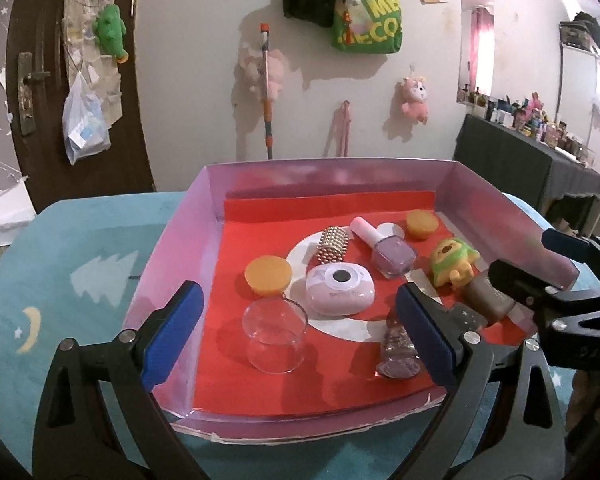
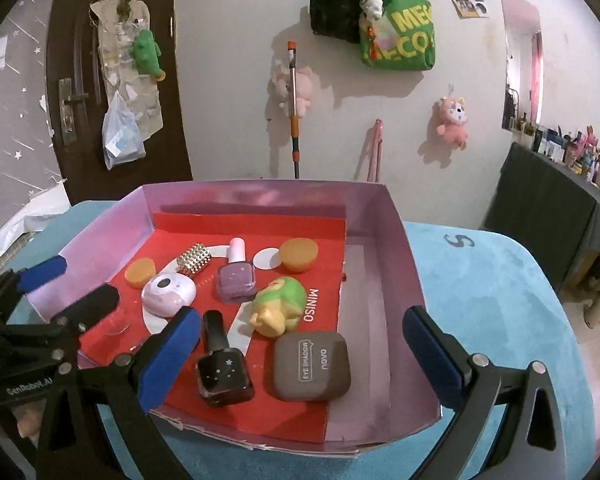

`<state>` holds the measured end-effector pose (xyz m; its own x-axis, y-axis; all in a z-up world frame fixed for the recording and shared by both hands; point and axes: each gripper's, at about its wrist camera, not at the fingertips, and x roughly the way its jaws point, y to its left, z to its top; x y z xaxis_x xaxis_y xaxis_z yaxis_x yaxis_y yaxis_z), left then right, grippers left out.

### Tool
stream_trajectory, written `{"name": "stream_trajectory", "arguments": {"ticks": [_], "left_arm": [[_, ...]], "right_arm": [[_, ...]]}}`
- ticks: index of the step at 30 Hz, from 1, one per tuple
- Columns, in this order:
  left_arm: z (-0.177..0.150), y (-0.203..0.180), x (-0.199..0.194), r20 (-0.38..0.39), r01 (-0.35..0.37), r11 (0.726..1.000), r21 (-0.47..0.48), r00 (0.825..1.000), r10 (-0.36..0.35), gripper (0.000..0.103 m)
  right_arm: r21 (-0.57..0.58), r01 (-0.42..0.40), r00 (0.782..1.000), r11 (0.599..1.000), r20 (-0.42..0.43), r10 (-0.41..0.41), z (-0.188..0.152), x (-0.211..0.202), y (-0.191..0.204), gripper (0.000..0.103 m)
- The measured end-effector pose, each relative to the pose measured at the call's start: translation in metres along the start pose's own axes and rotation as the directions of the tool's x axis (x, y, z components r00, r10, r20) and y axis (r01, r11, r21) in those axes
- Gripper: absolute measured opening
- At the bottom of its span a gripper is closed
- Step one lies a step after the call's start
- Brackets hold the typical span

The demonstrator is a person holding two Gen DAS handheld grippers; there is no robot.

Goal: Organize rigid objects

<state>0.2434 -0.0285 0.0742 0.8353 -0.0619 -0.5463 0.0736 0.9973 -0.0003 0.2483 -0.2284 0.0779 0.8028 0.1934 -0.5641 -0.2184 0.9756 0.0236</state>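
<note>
Left gripper jaws wide apart, nothing gripped, clear glass cup at lower centre between them, right gripper jaws fully spread, empty, brown eyeshadow case lower centre in pink tray.

Your left wrist camera looks down at a slant from the near left of the box; your right one does so from the near right. Both sit close, face the far wall, and share the box's contents.
</note>
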Motion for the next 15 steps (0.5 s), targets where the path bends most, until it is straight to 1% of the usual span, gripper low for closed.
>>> {"name": "stream_trajectory", "arguments": {"ticks": [5,11,15], "left_arm": [[-0.0019,-0.0002,-0.0024,0.017,-0.008,1.0,0.001,1.0,0.008,0.098],[-0.0031,-0.0002,-0.0054,0.032,-0.019,1.0,0.002,0.999,0.019,0.098],[-0.0027,-0.0006,-0.0056,0.032,-0.022,1.0,0.001,0.999,0.022,0.098]], "right_arm": [[-0.026,0.036,0.999,0.999,0.004,-0.036,-0.0027,0.0028,0.0054,0.103],[-0.032,0.052,0.999,0.998,0.013,-0.052,-0.004,0.0023,0.0084,0.103],[-0.023,0.048,0.999,0.999,0.017,-0.048,-0.0039,0.0021,0.0079,0.103]]}}
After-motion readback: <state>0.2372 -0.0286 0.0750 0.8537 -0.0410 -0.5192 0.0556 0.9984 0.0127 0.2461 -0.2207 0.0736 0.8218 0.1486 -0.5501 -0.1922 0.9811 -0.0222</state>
